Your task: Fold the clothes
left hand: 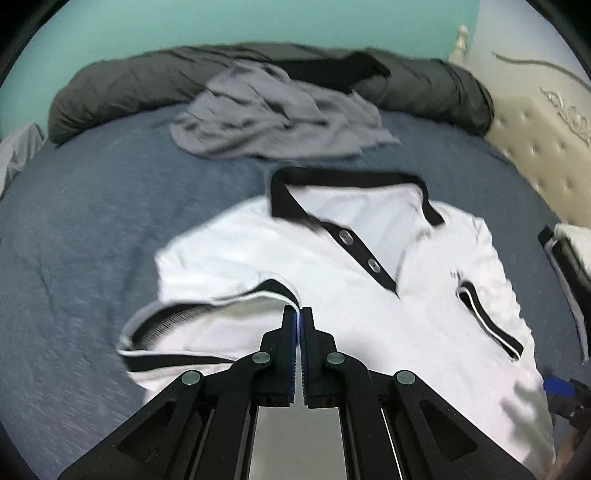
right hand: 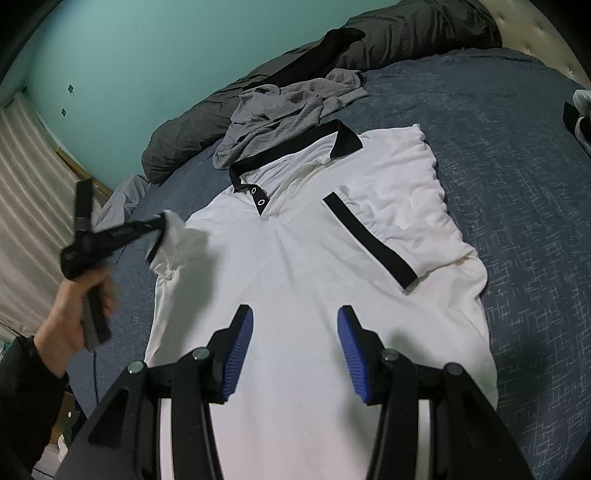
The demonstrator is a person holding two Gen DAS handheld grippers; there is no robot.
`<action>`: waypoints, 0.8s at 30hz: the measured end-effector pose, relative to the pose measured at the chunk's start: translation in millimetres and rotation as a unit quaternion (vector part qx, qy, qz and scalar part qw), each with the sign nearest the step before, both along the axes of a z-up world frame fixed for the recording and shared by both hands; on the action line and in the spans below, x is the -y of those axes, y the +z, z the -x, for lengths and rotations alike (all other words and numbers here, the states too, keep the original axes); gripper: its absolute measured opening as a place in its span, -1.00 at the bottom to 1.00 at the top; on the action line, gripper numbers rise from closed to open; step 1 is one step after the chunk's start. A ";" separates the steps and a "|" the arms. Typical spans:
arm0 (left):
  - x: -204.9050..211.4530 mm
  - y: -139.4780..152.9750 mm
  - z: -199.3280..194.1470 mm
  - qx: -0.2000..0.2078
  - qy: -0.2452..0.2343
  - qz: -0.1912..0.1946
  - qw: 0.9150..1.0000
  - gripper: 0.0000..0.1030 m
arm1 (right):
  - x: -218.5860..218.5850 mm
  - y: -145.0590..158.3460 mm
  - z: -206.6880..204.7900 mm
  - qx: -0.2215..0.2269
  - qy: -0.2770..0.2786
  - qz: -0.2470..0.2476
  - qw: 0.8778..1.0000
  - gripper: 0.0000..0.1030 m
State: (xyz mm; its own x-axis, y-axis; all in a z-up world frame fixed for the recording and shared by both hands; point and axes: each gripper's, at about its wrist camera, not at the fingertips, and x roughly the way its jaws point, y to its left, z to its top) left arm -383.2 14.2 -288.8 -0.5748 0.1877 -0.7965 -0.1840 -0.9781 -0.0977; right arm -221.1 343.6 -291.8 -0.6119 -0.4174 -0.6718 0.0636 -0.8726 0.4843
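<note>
My left gripper (left hand: 298,314) pinches the polo (right hand: 314,258) sleeve (left hand: 207,306) at nine o'clock; my right gripper (right hand: 295,317) hovers half-open, empty, above its hem on the bed (right hand: 517,184).

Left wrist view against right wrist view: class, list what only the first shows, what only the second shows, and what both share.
Only the left wrist view: the left gripper up close, jaws shut on the sleeve cuff, and a cream tufted headboard.

Only the right wrist view: the hand holding that gripper, a curtain, and the right gripper, open above the shirt.

Both: the white polo shirt, grey garment, dark duvet, blue bedcover and teal wall.
</note>
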 end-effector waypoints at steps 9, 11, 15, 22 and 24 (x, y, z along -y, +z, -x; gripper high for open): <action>-4.5 -4.3 -19.4 0.017 0.000 -0.019 1.000 0.12 | -4.0 4.2 -0.6 -0.005 0.000 0.007 1.000 -0.07; 10.9 3.5 -26.0 0.007 0.009 -0.031 0.999 0.12 | -4.3 4.2 -0.1 -0.005 -0.001 0.008 1.000 -0.07; 47.8 17.6 -33.9 -0.017 0.038 -0.031 0.999 0.12 | -3.5 4.5 -0.2 -0.007 0.001 0.008 1.000 -0.07; 78.3 9.5 -28.1 -0.018 0.049 -0.004 0.999 0.12 | -1.1 2.9 -0.1 -0.004 0.003 0.005 1.000 -0.07; 79.9 3.9 -23.8 -0.015 0.049 0.003 0.999 0.12 | -0.1 2.5 0.1 -0.003 0.005 0.004 1.000 -0.07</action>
